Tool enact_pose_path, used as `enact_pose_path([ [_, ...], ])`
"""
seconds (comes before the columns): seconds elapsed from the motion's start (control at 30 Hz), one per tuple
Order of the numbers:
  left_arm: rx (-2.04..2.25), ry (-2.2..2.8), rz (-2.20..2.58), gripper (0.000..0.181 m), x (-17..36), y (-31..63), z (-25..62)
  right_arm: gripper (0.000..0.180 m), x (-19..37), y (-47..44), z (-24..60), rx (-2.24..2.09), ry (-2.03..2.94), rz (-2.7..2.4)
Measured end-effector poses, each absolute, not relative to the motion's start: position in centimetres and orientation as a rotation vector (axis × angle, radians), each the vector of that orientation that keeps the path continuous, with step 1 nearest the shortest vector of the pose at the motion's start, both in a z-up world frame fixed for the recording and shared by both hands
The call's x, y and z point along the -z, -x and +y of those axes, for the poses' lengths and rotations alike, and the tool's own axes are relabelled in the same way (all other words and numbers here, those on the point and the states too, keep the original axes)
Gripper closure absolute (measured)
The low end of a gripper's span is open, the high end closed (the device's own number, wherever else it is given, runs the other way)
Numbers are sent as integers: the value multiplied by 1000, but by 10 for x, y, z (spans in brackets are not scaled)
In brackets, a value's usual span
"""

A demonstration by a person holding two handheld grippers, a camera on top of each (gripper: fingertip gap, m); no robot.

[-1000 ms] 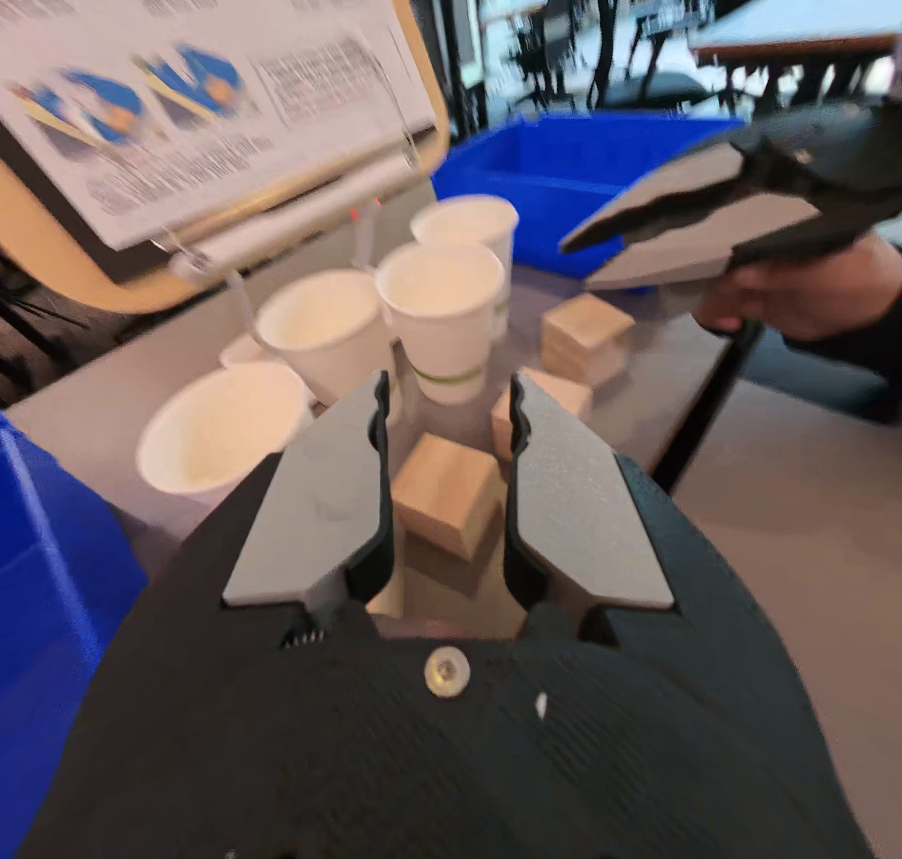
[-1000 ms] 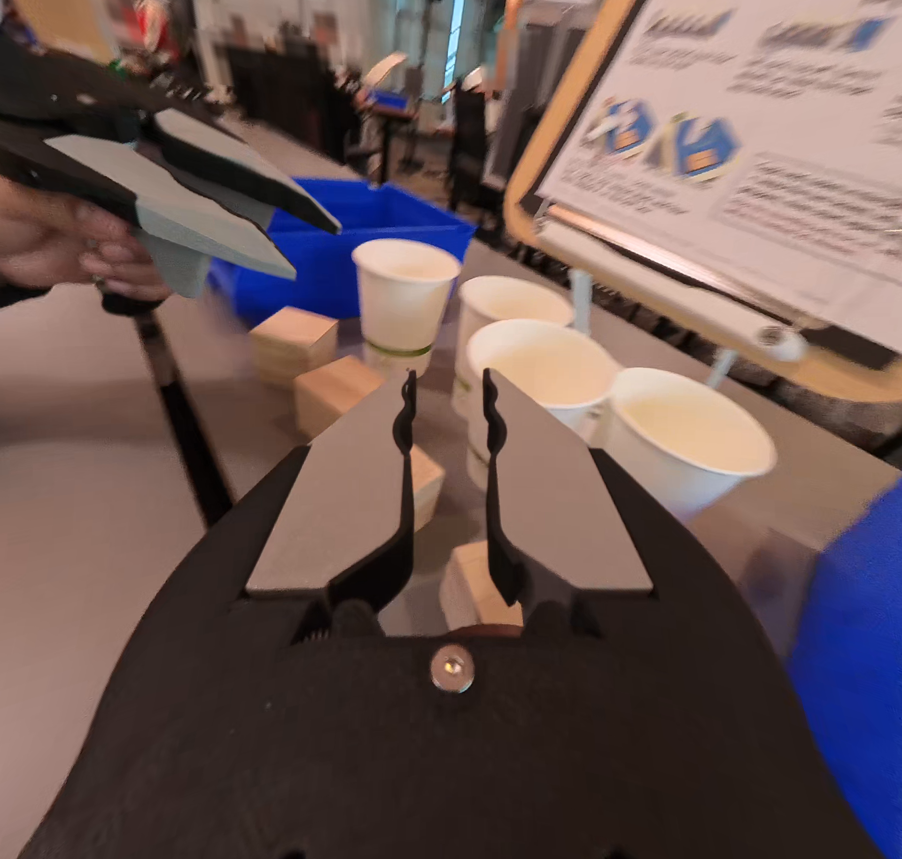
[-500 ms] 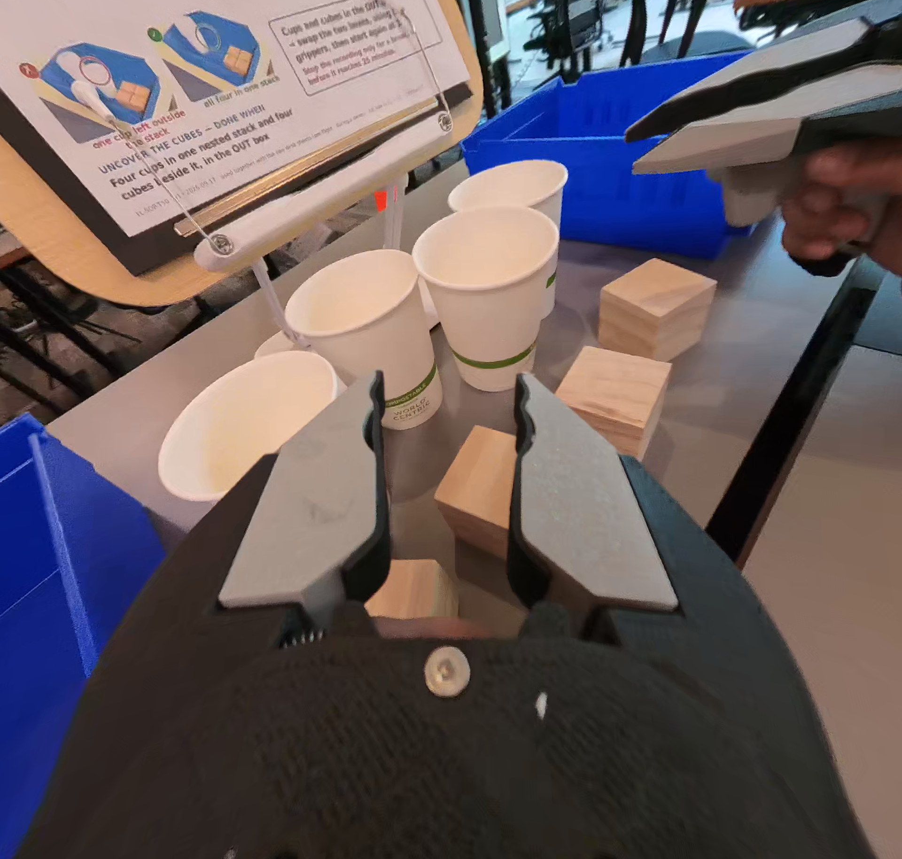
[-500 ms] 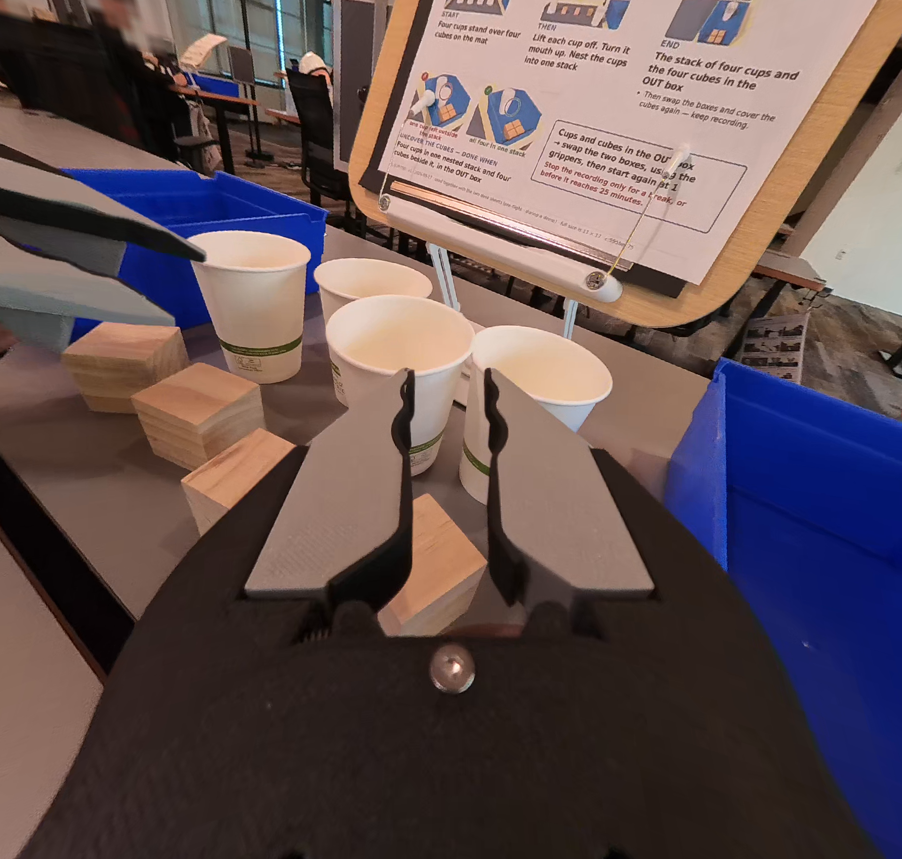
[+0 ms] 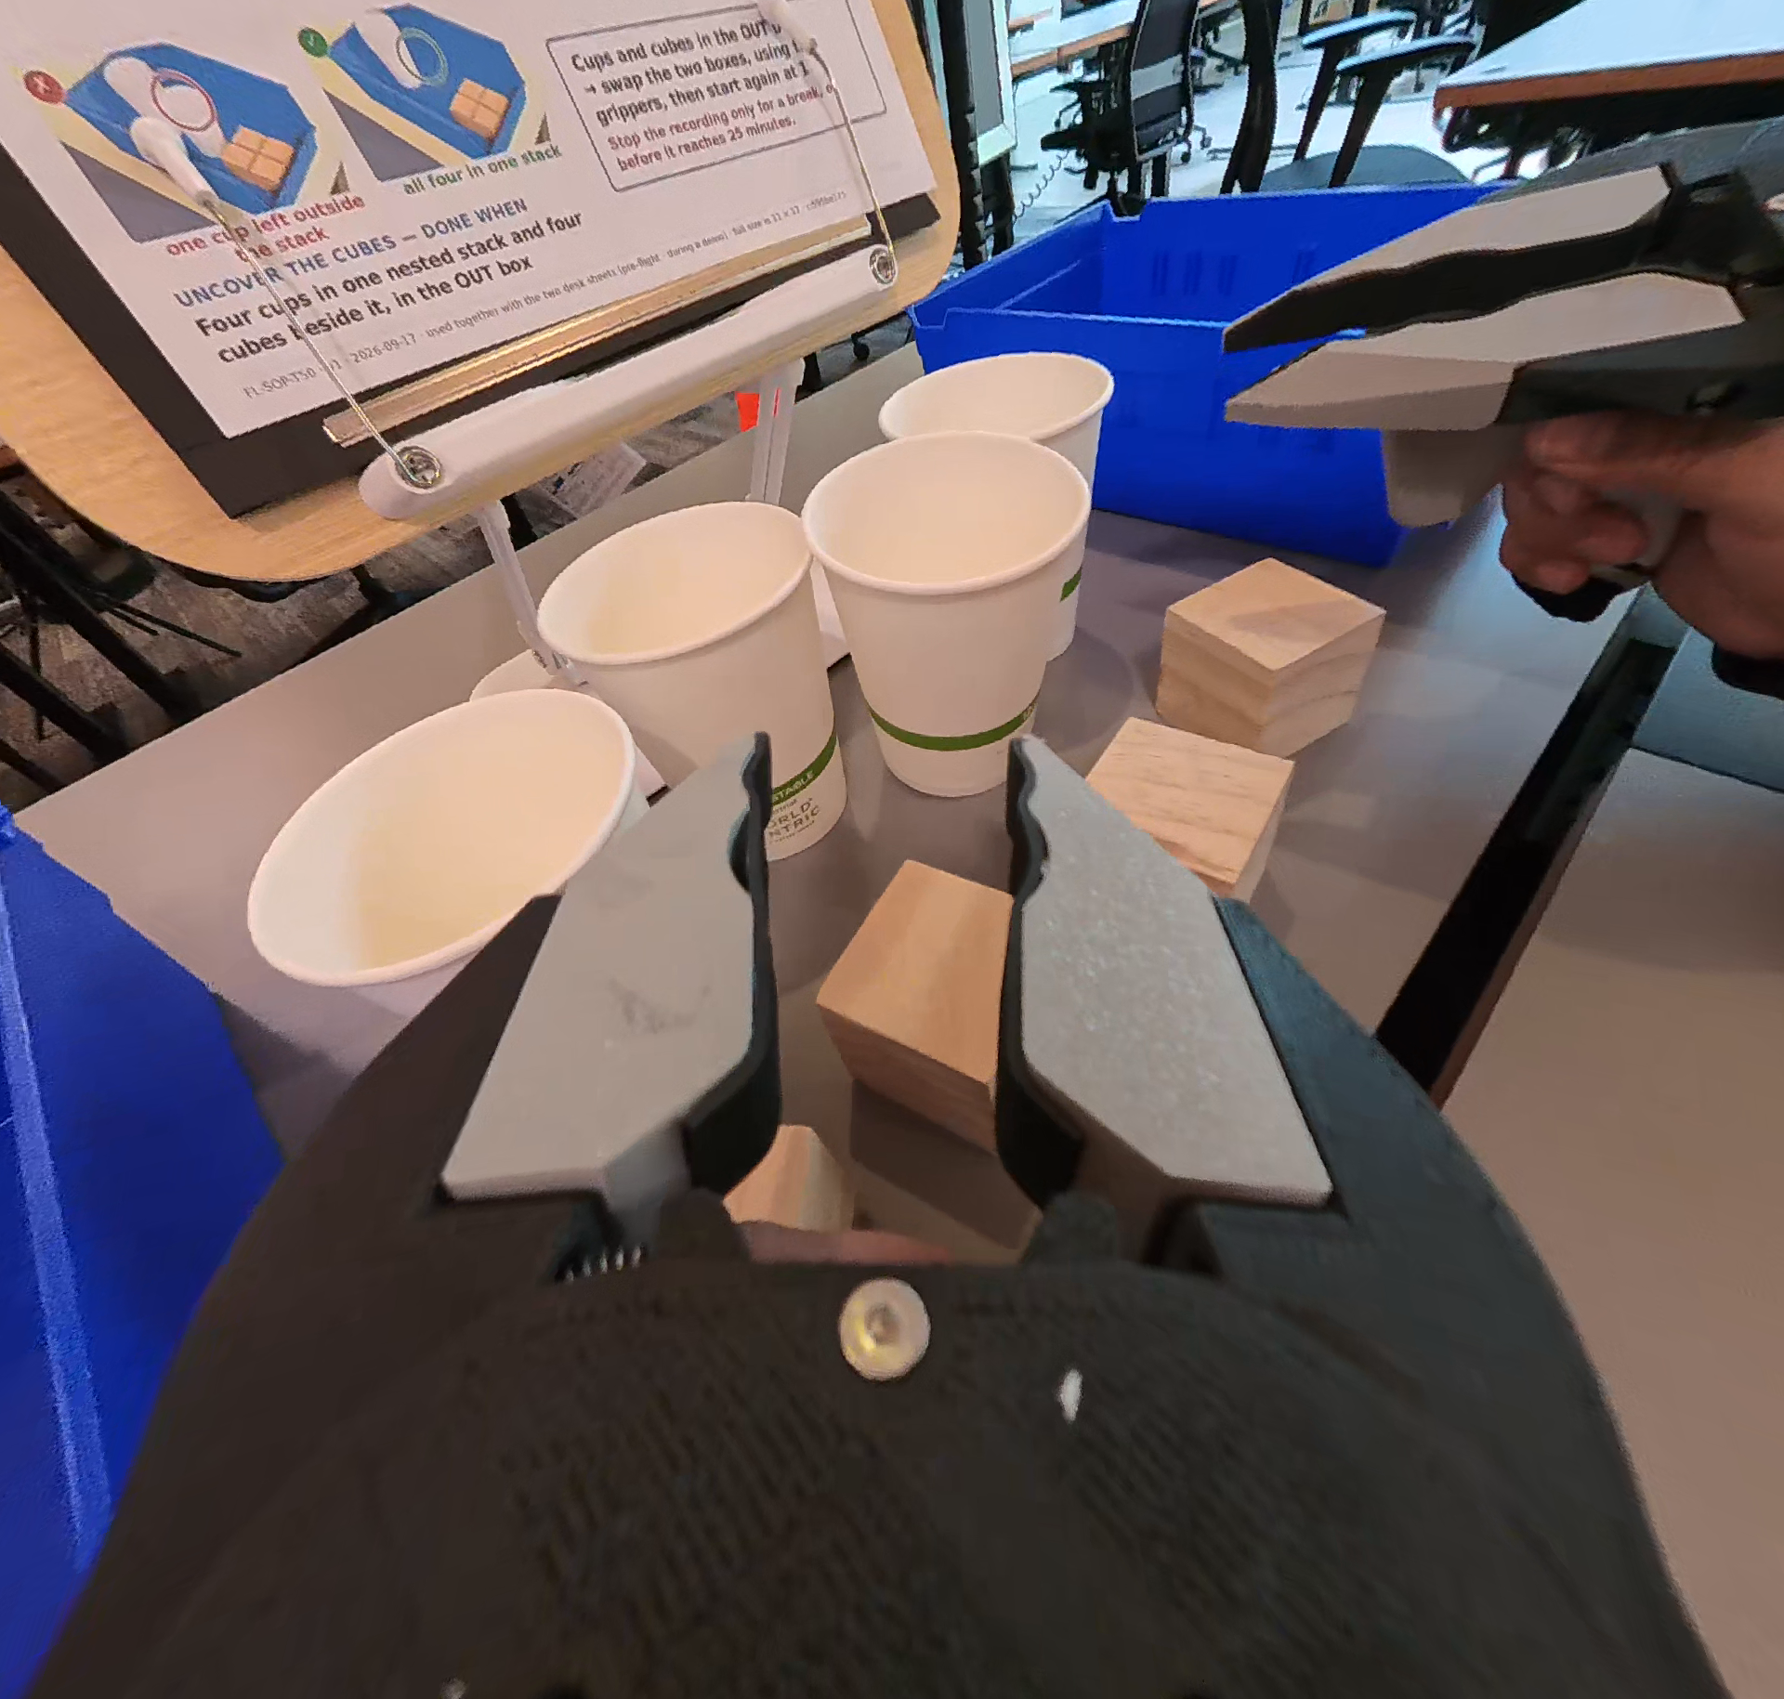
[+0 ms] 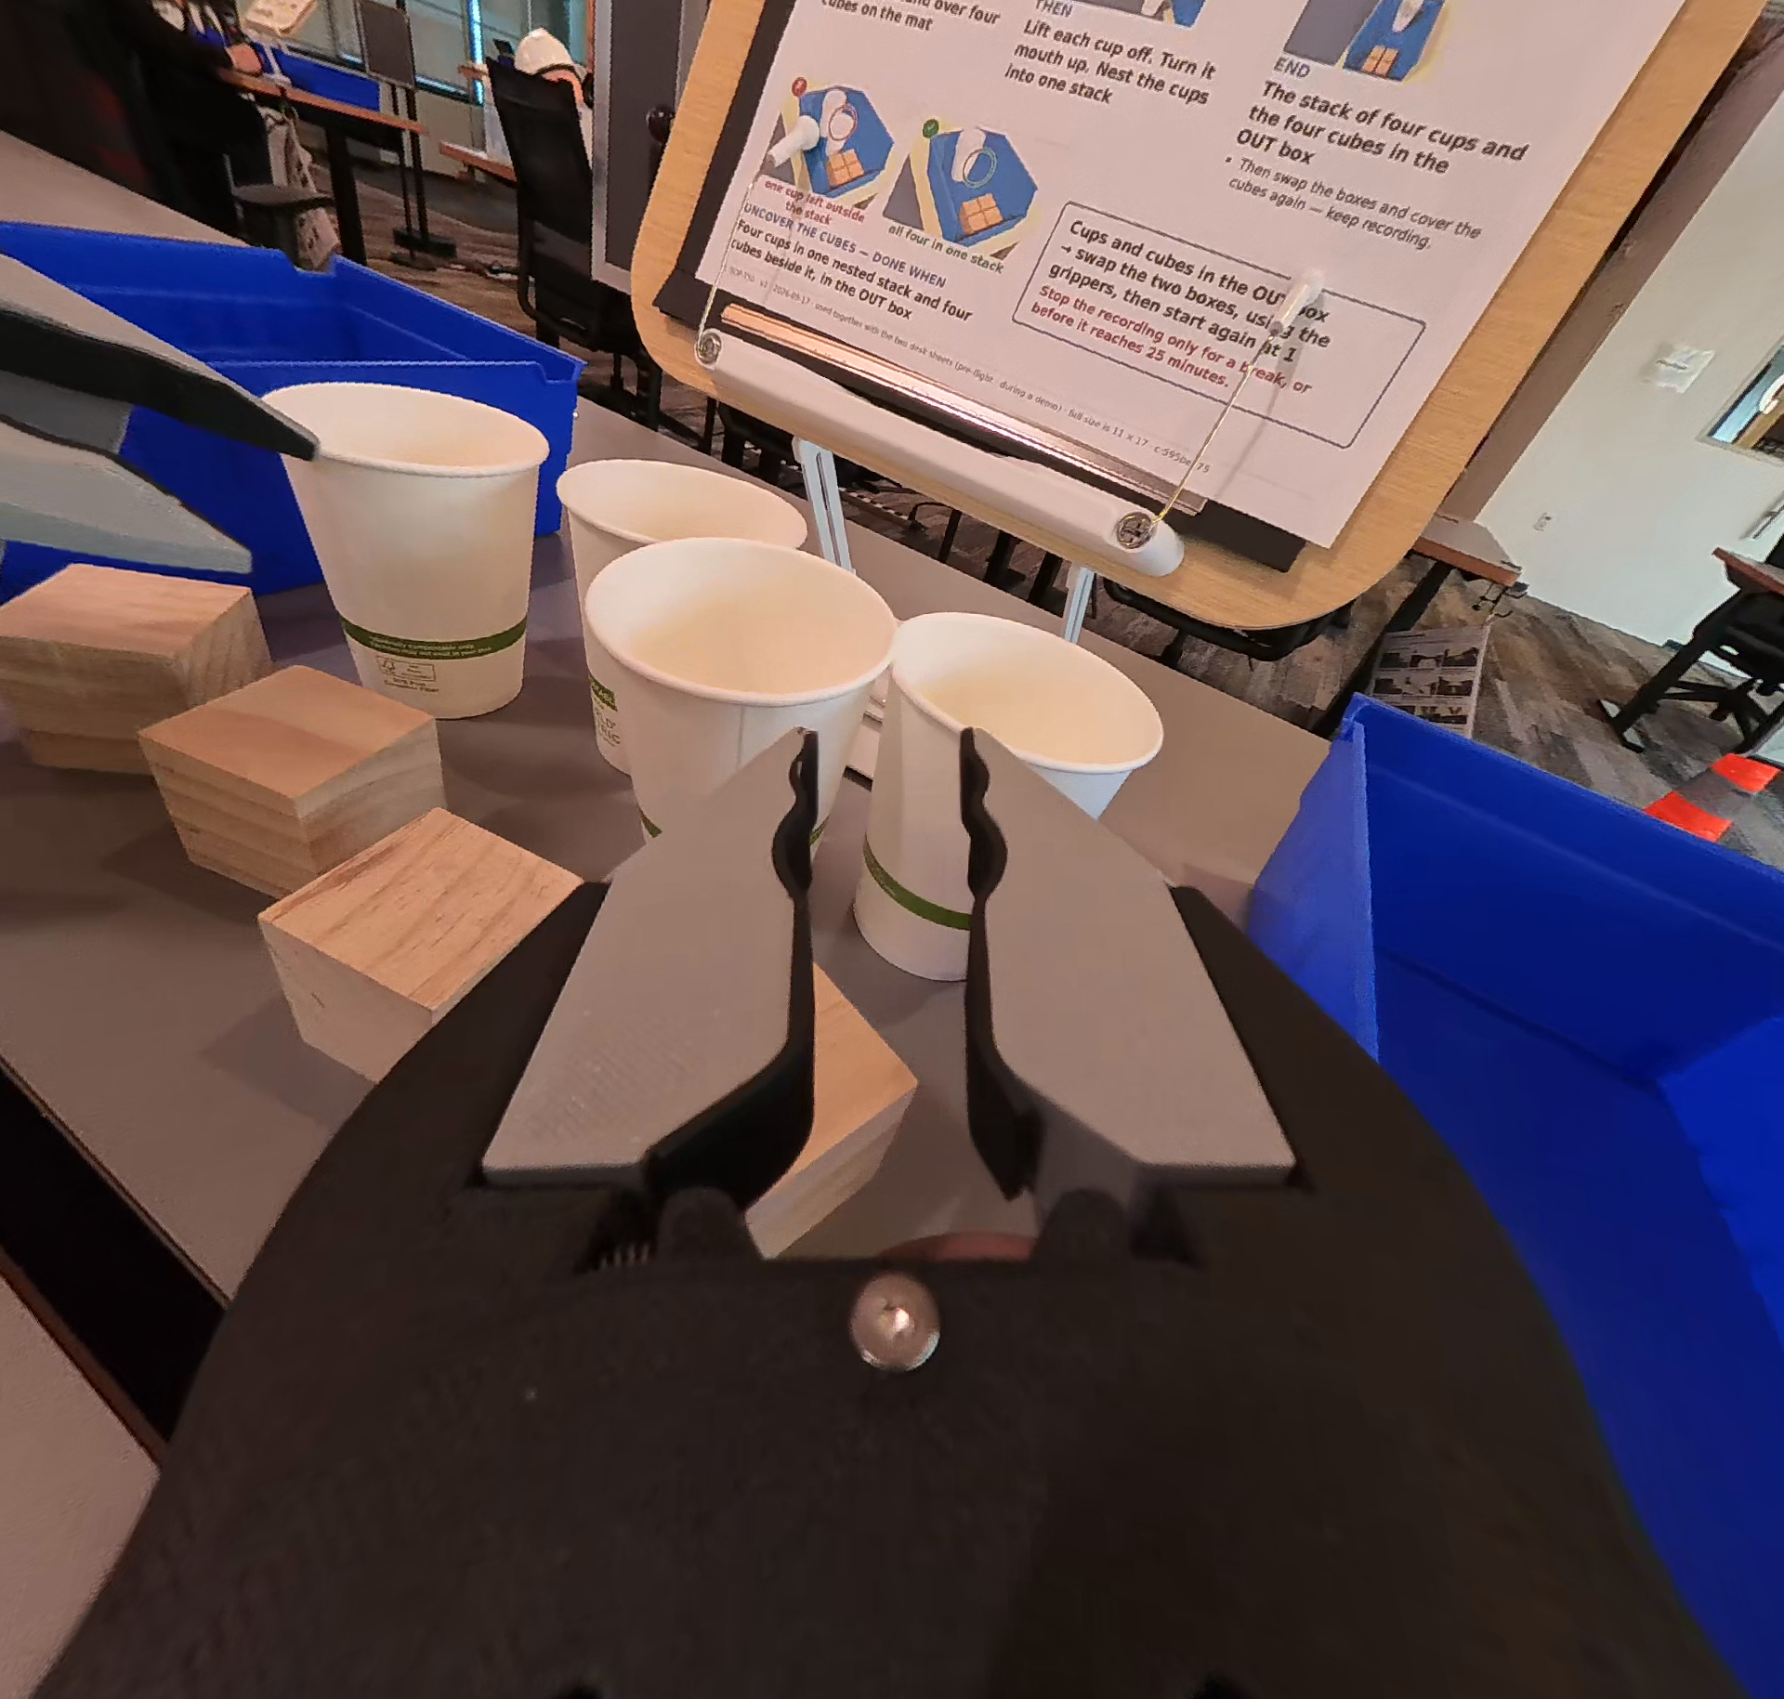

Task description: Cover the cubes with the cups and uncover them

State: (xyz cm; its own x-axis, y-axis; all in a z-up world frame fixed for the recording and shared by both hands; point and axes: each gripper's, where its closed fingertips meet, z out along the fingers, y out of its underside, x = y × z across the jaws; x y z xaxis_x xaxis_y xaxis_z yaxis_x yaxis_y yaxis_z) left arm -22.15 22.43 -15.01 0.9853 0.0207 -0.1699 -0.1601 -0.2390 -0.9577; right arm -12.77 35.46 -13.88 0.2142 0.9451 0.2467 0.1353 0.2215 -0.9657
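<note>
No cube is covered yet: four wooden cubes (image 6: 290,770) are lined up bare along the grey table (image 6: 125,967) edge, with four paper cups (image 6: 738,678) standing mouth-up and empty just behind, toward 12 o'clock. All covering is judged still to be done. Left gripper (image 5: 883,808) and right gripper (image 6: 883,789) are held parted, nothing gripped. Blue bins (image 6: 1545,1025) flank at 3 and 10 o'clock; their contents cannot be seen.
</note>
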Motion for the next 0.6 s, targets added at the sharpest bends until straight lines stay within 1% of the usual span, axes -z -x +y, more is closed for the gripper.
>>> enact_pose_path([
  [0.3, -46, 1785, 72, 136, 150, 215, 227, 153, 138, 125, 365, -775, 1232, -1189],
  [0.5, -59, 1717, 15, 147, 138, 222, 224, 153, 141, 126, 363, -767, 1233, -1203],
  [0.6, -14, 1738, 10, 143, 143, 219, 225, 153, 141, 127, 363, -764, 1229, -1204],
])
